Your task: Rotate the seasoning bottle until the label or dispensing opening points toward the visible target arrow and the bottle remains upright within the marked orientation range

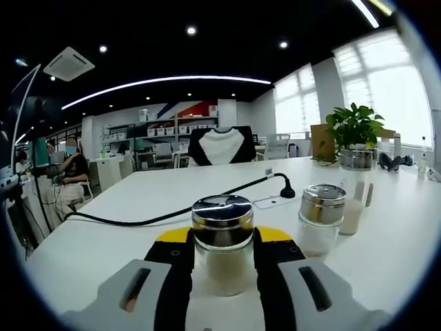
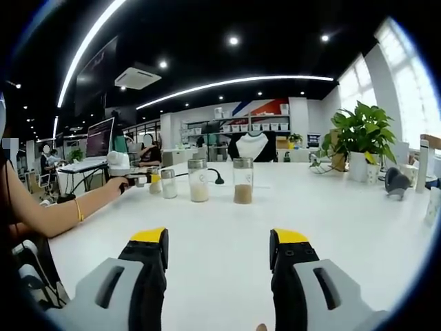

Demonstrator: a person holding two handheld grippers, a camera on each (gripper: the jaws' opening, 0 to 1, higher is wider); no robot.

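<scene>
Grip step: my left gripper [image 1: 223, 258] jaws close on the near seasoning bottle [image 1: 222, 243], upright on the white table [image 1: 138, 207]. Next I judge a twist about its axis; no target arrow visible. Second shaker [image 1: 321, 217] stands just right, black cable [image 1: 172, 212] beyond. My right gripper [image 2: 219, 255] hangs open, empty, well apart.

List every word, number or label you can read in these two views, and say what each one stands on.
None can be read.
Seasoning bottle between the left tongs: no label faces the camera.
Jars on the white table ahead of the open right tongs: no lettering visible.
Boxes on the far shelves: markings too small and blurred.
</scene>
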